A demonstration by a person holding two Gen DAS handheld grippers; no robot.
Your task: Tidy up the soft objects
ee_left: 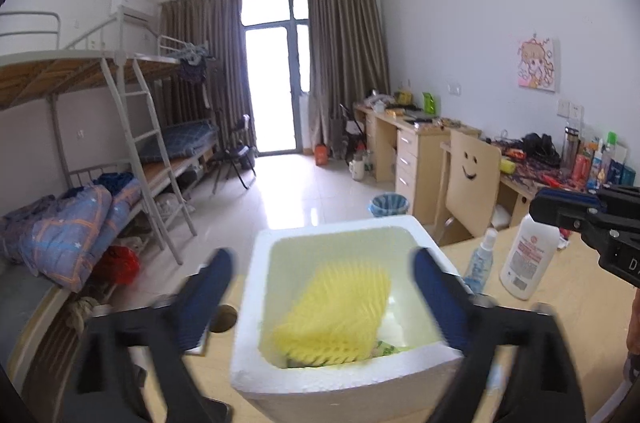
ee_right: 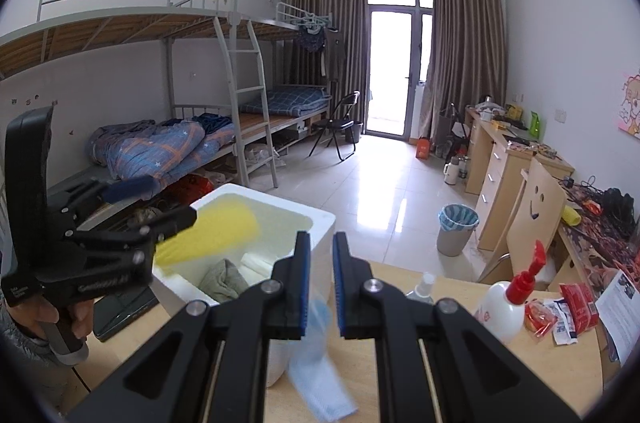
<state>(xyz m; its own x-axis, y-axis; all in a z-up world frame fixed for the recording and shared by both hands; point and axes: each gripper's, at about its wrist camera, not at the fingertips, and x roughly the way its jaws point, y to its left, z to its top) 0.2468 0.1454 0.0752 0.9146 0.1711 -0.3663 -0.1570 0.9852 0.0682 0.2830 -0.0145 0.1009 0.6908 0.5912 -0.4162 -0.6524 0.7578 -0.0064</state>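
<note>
Left tool [ee_left: 320, 303] open, yellow foam net [ee_left: 332, 315] apparently loose

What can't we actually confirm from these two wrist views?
- Yellow foam net, left wrist view: motion-blurred, so landed or falling is unclear.
- White foam box bottom: the net and near wall hide most of it; a grey cloth shows in the right wrist view.
- Blue mask in the right gripper: blurred, and the fingers hide the pinch point.
- Left gripper: open, nothing between the fingers.
</note>
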